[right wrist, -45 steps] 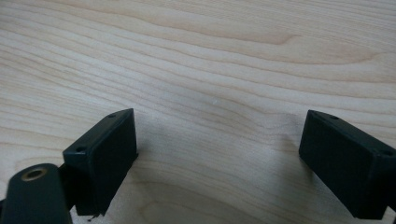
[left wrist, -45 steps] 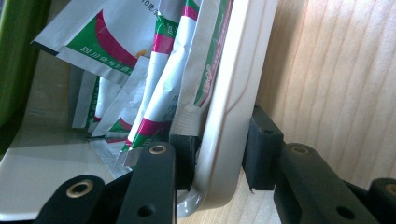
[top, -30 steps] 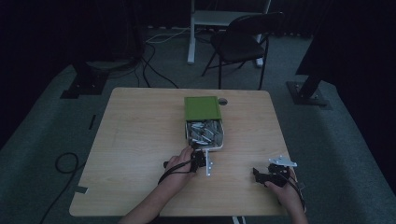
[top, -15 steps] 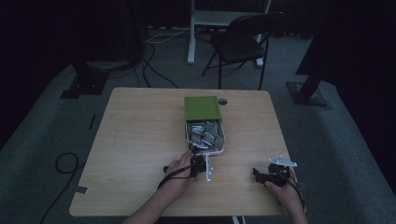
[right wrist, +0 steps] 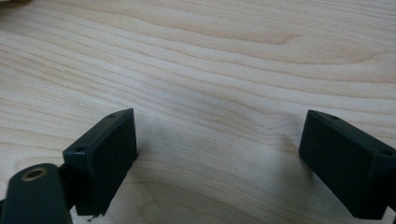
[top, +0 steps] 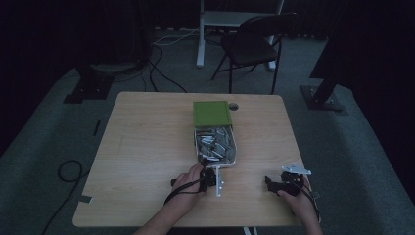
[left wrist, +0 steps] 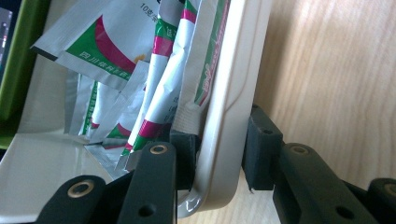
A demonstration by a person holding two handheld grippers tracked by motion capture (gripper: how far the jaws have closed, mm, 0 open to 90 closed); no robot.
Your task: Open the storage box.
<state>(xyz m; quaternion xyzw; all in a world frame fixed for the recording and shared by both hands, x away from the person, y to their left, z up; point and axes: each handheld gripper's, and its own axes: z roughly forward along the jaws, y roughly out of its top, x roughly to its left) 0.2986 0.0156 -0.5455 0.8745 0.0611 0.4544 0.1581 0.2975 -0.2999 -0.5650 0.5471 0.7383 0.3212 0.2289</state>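
Note:
A white tray [top: 235,155] full of silver sachets [top: 214,143] lies at the table's middle, its far end under a green cover [top: 212,113]. My left gripper [top: 211,177] is at the tray's near end, shut on the tray's rim. In the left gripper view the white rim [left wrist: 233,93] stands between the two black pads of the left gripper [left wrist: 223,144], with green and pink printed sachets [left wrist: 163,84] leaning inside it and the green cover [left wrist: 14,70] at the far left. My right gripper [top: 271,183] rests near the front right, open. In its own view the right gripper [right wrist: 224,144] has bare wood between its jaws.
The wooden table [top: 147,147] has a small round hole [top: 234,106] beside the green cover. A dark folding chair [top: 254,44] and a white stand [top: 230,19] are beyond the far edge. Cables [top: 68,171] lie on the floor at the left.
My left hand has drawn back slightly toward the near edge, and the tray's near end has come with it. The right hand has stayed put.

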